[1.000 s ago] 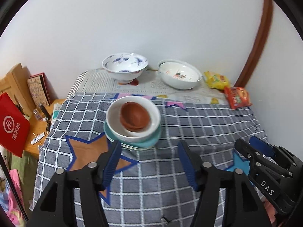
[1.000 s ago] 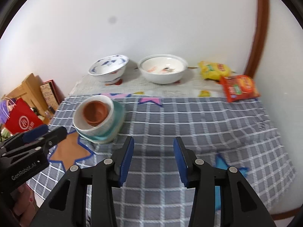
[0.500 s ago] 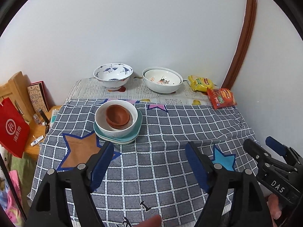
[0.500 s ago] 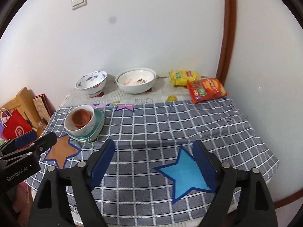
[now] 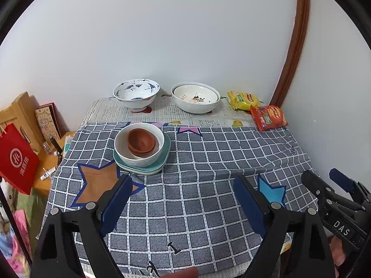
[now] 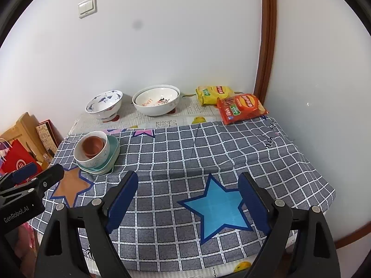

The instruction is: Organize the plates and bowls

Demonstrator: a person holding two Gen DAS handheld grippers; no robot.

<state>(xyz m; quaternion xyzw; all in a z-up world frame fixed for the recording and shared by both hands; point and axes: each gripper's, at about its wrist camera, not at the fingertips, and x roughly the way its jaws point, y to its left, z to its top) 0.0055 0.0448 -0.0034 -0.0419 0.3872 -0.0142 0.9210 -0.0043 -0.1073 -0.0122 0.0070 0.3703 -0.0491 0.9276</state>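
Both the left gripper (image 5: 183,203) and right gripper (image 6: 187,199), jaws just widened and empty, hung over the checked counter (image 6: 208,153), where, at ten o'clock, a white bowl (image 5: 139,147) holding seemingly two brown bowls (image 5: 141,141) sat on stacked teal plates (image 5: 162,162).

Left gripper (image 5: 183,205): two black plastic arms with triangular cut-outs, a silver screw head near each arm's top, dark blue pads lining the inner faces of both fingers (image 5: 114,202).

Right gripper (image 6: 187,202): same build, black arms, silver screws, blue pads. White lettering "DAS" on its side housing; "GenRobot.AI" on the left unit's housing.
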